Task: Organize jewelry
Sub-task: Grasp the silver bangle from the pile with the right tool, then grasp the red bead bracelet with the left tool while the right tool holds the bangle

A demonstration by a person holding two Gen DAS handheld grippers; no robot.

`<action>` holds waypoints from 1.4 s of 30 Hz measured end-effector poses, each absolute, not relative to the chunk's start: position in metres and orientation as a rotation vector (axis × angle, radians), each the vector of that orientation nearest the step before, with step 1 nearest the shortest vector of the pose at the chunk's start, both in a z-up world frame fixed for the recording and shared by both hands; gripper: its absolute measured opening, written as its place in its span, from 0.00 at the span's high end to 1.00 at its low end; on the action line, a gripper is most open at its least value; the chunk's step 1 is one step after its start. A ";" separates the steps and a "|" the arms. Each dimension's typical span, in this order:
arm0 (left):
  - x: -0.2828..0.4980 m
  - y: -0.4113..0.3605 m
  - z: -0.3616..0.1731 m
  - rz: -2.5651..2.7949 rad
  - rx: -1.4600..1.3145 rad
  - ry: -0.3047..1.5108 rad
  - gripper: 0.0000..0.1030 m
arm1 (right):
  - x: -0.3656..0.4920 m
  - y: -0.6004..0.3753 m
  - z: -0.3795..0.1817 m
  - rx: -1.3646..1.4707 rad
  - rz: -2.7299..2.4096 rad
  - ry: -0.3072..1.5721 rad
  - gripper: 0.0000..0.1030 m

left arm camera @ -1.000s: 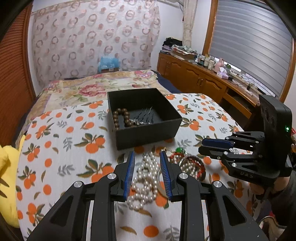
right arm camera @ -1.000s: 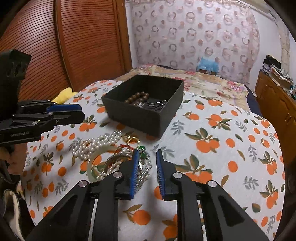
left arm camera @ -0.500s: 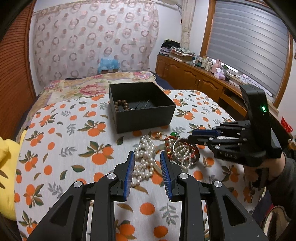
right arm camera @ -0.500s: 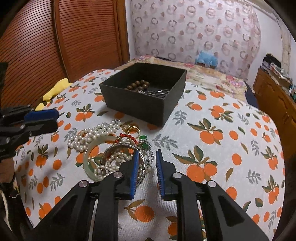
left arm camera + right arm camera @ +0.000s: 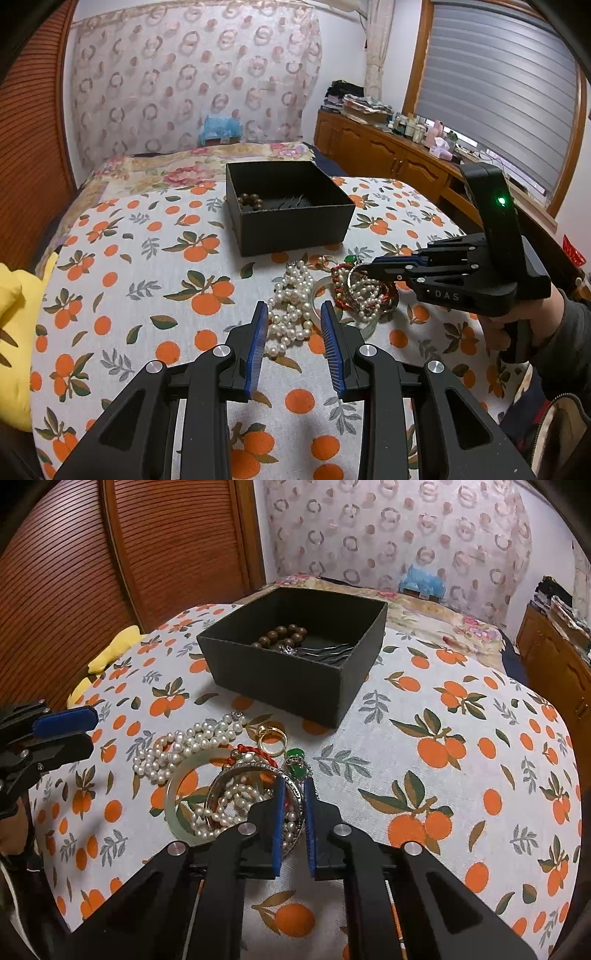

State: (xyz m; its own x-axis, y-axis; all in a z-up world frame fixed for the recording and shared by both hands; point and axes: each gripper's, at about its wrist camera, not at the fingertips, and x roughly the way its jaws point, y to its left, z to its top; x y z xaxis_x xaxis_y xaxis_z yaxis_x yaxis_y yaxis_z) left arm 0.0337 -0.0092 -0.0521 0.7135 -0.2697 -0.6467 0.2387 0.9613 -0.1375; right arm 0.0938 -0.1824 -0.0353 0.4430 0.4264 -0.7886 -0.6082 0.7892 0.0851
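Observation:
A black box [image 5: 291,212] [image 5: 295,653] on the orange-print cloth holds a brown bead bracelet [image 5: 282,637] and dark hairpins [image 5: 325,651]. In front of it lies a jewelry pile: a white pearl necklace [image 5: 291,306] [image 5: 184,746], a pale jade bangle [image 5: 177,794], a silver bangle [image 5: 255,771], a red cord bracelet [image 5: 251,751], gold rings [image 5: 271,734] and a green pendant [image 5: 295,760]. My left gripper [image 5: 293,314] is open, just short of the pearls. My right gripper [image 5: 293,786] [image 5: 369,267] is open with its fingers astride the silver bangle's rim.
A yellow cushion [image 5: 14,332] lies at the table's left edge. A bed with a floral cover [image 5: 192,162] is behind the table. A wooden sideboard [image 5: 388,155] with clutter runs along the right under the window. A wooden slatted door [image 5: 110,554] stands left.
My left gripper has pulled back from over the pearls. My right gripper has moved forward and down, so its fingers now straddle the silver bangle's rim.

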 end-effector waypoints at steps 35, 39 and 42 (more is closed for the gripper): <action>0.065 -0.068 -0.075 -0.425 0.037 0.824 0.73 | 0.061 -0.250 -0.006 -0.185 0.505 0.764 0.95; 0.068 -0.083 -0.076 -0.449 0.073 0.827 0.73 | 0.059 -0.263 -0.008 -0.173 0.493 0.764 0.95; 0.070 -0.094 -0.076 -0.463 0.105 0.826 0.73 | 0.059 -0.269 -0.009 -0.166 0.489 0.763 0.95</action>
